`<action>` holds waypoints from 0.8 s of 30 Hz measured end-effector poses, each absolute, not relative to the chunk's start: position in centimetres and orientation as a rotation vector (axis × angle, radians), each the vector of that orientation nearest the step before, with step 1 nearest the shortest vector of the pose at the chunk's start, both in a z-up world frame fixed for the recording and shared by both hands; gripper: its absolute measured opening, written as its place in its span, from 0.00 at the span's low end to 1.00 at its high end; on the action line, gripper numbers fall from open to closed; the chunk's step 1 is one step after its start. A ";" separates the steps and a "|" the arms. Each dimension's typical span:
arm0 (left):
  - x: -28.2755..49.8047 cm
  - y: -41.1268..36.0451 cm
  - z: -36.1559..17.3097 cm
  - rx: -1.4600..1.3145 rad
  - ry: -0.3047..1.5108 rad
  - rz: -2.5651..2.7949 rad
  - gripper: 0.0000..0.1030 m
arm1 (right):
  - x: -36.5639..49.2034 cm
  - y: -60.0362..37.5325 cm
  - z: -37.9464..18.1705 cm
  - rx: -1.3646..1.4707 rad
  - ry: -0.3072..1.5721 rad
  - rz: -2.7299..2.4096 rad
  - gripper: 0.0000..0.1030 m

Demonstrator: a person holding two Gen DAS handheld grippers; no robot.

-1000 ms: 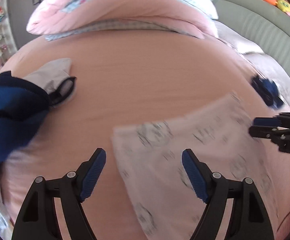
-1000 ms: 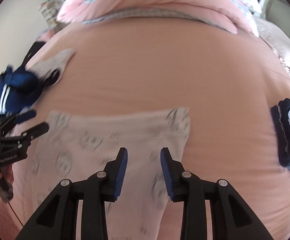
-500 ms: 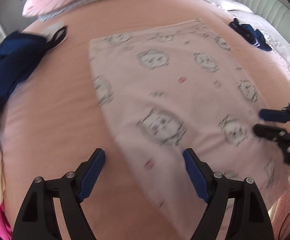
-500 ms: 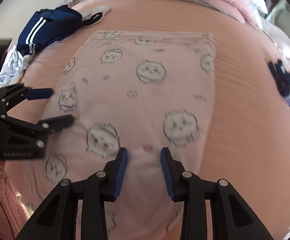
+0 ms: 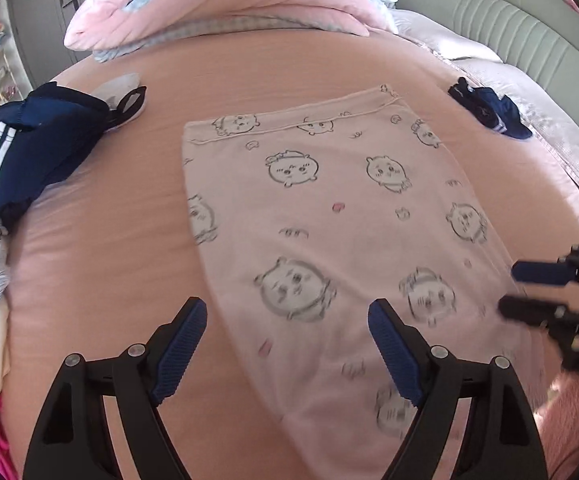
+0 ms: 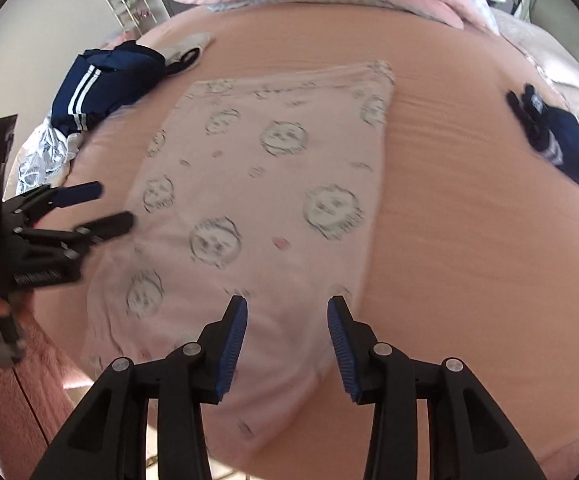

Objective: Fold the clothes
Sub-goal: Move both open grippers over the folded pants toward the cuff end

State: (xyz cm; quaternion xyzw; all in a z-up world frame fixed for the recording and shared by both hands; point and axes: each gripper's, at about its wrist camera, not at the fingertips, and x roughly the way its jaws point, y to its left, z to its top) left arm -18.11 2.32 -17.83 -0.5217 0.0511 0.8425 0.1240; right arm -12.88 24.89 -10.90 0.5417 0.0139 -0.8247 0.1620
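I have the pale printed garment (image 5: pixel 329 216) spread flat on the pink bed (image 5: pixel 129 248), waistband at the far end and the near end hanging toward the bed's edge. My read is that laying it out is done and the first fold comes next. My left gripper (image 5: pixel 287 348) stands wide and holds nothing, hovering over the garment's near left edge. My right gripper (image 6: pixel 287 340) is narrower, its jaws opening as I watch; cloth lies below the gap, but the pads do not press on it, so it holds nothing either.

For the next move I judge that each gripper has to come down on a near corner or side edge, pinch a single layer cleanly, and carry it over without dragging the rest. The fabric looks thin and limp, so a shallow bite may slip.

The left view gives me the waistband seam sharply and shows the right gripper at the garment's right border. The right view shows what the left cannot: the near hem drooping over the bed's front edge, and a crumpled white printed piece (image 6: pixel 45 152) under the navy striped clothes (image 6: pixel 89 84). That view is blurred, so I cannot say whether the hem lies smooth. Small dark clothes (image 6: pixel 557 140) lie well apart to the right.
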 end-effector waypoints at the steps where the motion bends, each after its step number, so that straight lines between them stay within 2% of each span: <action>1: -18.6 2.9 -18.4 -1.534 0.142 2.454 0.81 | -13.8 23.7 -11.5 1.557 0.052 -2.357 0.40; 6: -18.5 3.6 -19.3 -1.613 0.251 2.417 0.84 | -14.2 22.8 -12.9 1.618 0.154 -2.343 0.40; 8: -17.7 2.4 -19.3 -1.694 0.211 2.391 0.87 | -13.2 23.5 -12.8 1.613 0.157 -2.339 0.40; 12: -15.0 0.1 -19.4 -1.717 0.184 2.401 0.92 | -10.6 25.6 -12.6 1.618 0.121 -2.332 0.41; 13: -14.4 -0.3 -19.4 -1.730 0.176 2.403 0.93 | -10.2 26.2 -12.6 1.625 0.114 -2.335 0.42; 14: -13.8 -0.7 -19.3 -1.737 0.169 2.404 0.93 | -9.6 26.7 -12.6 1.639 0.104 -2.336 0.48; 19: -12.0 -1.0 -18.2 -1.726 0.144 2.404 0.92 | -8.4 28.1 -11.7 1.658 0.061 -2.345 0.48; 24: -11.9 0.2 -16.4 -1.576 0.003 2.419 0.92 | -8.9 28.2 -9.2 1.543 -0.114 -2.374 0.48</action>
